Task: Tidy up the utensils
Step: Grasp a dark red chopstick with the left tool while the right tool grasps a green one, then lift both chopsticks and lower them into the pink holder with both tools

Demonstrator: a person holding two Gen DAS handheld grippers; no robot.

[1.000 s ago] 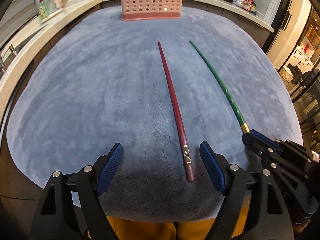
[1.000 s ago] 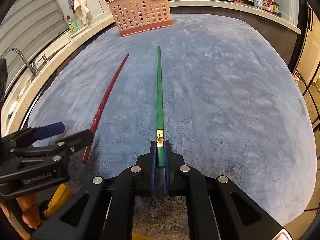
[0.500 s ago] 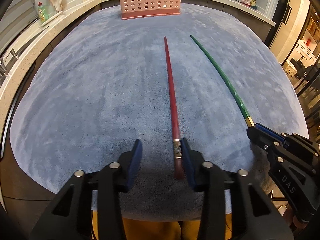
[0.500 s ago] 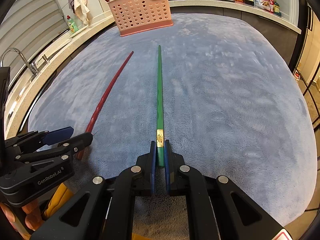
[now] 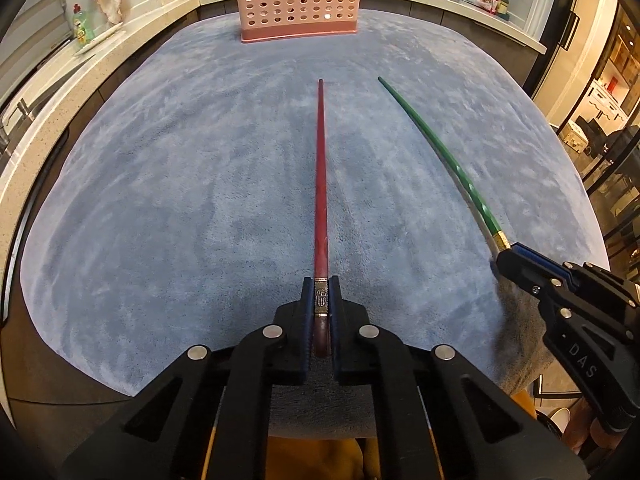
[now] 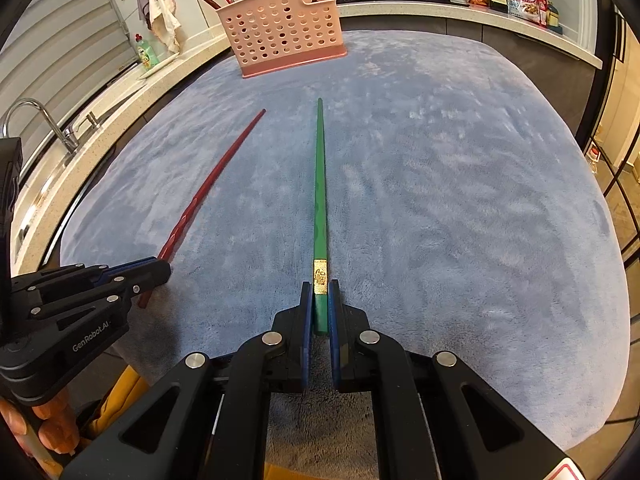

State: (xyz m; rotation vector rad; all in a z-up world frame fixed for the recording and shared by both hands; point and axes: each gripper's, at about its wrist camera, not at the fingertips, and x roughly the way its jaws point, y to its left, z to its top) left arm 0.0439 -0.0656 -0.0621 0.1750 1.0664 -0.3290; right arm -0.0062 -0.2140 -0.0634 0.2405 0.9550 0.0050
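Left gripper (image 5: 320, 300) clamped on the thick end of the red chopstick (image 5: 320, 184), blue pads pressed against both sides just at the metal band. Shaft running straight ahead from the jaws across the blue-grey cloth (image 5: 180, 200), tip aimed at the pink perforated basket (image 5: 298, 0) at the cloth's far edge but well short of it.

Right gripper (image 6: 320, 308) likewise closed on the butt of the green chopstick (image 6: 320, 184), gold band just beyond the pads, tip also pointing toward the basket (image 6: 284, 32). Both chopsticks side by side, near each other but apart, thin ends forward. More chopsticks standing in the basket. Kitchen counter (image 6: 460, 10) with food packets behind.
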